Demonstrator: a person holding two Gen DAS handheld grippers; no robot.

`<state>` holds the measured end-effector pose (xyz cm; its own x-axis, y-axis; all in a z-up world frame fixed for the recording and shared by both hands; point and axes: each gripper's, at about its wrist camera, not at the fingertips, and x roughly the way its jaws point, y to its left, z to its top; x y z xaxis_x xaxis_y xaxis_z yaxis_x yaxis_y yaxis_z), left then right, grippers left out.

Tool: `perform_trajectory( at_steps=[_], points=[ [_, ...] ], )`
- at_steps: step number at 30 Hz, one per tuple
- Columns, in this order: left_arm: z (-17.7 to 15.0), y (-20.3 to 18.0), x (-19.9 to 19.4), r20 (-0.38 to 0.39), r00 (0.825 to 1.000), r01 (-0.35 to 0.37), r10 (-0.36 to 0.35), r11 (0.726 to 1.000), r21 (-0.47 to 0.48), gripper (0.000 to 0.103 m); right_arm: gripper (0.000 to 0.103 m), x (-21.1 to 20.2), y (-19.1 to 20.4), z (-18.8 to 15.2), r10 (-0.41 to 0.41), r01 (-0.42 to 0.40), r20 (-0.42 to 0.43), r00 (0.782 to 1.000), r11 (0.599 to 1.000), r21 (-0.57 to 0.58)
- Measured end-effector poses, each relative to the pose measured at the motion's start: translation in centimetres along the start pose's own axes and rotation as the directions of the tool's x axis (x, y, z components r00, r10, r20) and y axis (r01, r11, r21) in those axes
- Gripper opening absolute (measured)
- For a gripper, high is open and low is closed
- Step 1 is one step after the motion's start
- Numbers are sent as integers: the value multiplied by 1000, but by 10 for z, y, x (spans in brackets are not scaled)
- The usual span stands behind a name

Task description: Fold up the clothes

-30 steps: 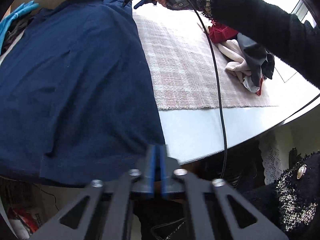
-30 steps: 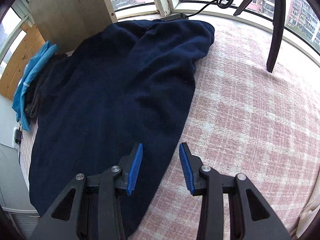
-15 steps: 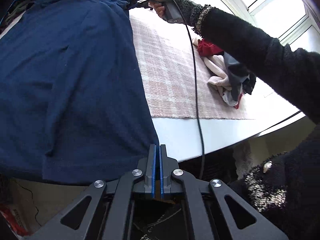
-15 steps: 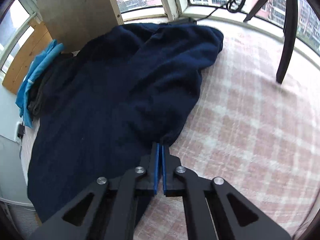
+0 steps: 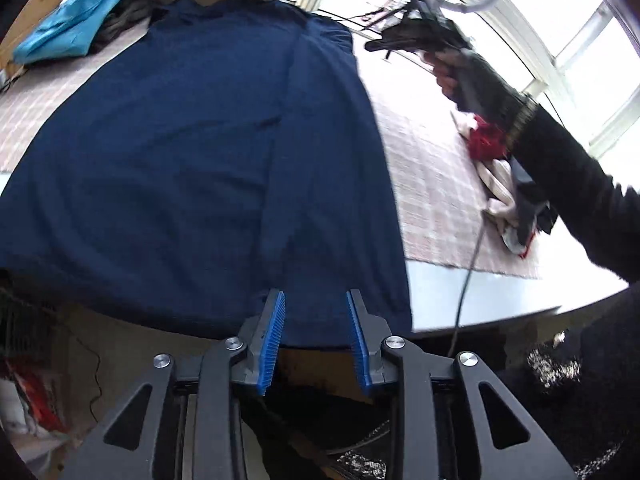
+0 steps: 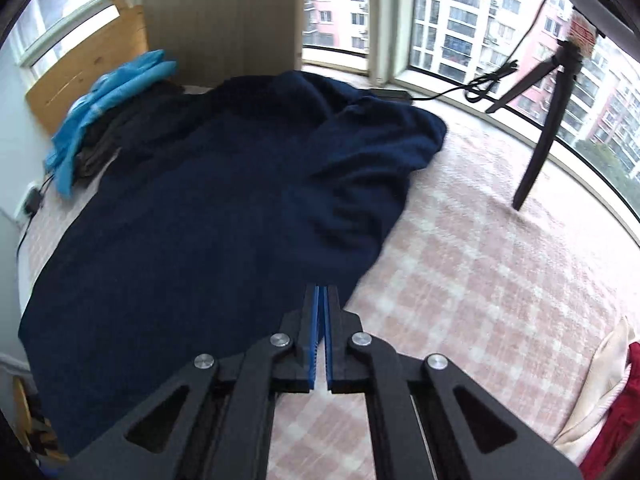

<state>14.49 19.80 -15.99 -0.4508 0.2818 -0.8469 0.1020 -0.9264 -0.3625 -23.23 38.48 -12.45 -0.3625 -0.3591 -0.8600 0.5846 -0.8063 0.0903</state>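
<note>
Nearest, the left gripper [image 5: 315,332] has just been opening, its blue pads parted over the near hem of the large navy knit garment [image 5: 200,152], nothing pinched. The garment lies spread across the pink checked table cover [image 6: 500,264]. Farther off, the right gripper [image 6: 321,336] is closed, apparently pinching the garment's right edge. Judged step: folding that side across; next, the left must regrip the hem.

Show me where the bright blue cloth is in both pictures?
Left wrist view: the bright blue cloth lies at the top left, beyond the navy garment.
Right wrist view: the cloth lies at the upper left, again past the garment.
Shared landmark: the pink checked blanket.
</note>
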Motion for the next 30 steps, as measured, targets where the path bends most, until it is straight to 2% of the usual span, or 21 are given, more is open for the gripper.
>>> perform_trajectory(
  at_steps=[3,4,5,6,8,10,13,15,18,20,23,27,30],
  points=[
    [4,18,14,-31,999,-43,42,999,-27,29,3,-2,29,-22,86,-88,-38,996,995,-39],
    [4,20,18,-45,998,-43,42,999,-22,24,3,1,36,-27,101,-104,-57,993,993,-54],
    [4,19,22,-58,997,-43,42,999,-10,19,3,8,45,-29,97,-102,-74,993,992,-76],
    [3,18,26,-70,996,-46,47,999,5,8,3,14,51,-30,89,-97,-85,992,990,-98],
    [2,19,28,-70,995,-69,70,998,16,4,3,28,59,-29,59,-72,-96,994,988,-137],
    [0,23,23,-64,992,-108,109,994,16,4,3,43,59,-26,4,-21,-109,994,987,-159],
    [-5,24,7,-55,990,-129,130,991,25,5,4,34,41,-21,74,-82,-115,991,994,-70],
    [-4,24,-5,-44,989,-140,142,990,35,5,4,17,19,-14,97,-97,-56,994,995,8],
    [9,24,-19,-18,994,-110,111,993,37,4,11,8,-18,3,58,-57,-14,998,992,109],
    [22,23,-24,2,997,-82,82,996,44,4,24,9,-45,17,47,-47,8,999,980,192],
    [40,19,-23,6,998,-56,56,996,66,5,24,15,-74,27,59,-64,27,998,945,321],
    [62,26,-41,30,999,-23,22,999,41,6,24,4,-64,33,118,-122,34,992,945,305],
    [77,49,-78,103,992,-72,72,997,-8,12,24,-27,-44,37,182,-193,67,981,947,258]
  ],
)
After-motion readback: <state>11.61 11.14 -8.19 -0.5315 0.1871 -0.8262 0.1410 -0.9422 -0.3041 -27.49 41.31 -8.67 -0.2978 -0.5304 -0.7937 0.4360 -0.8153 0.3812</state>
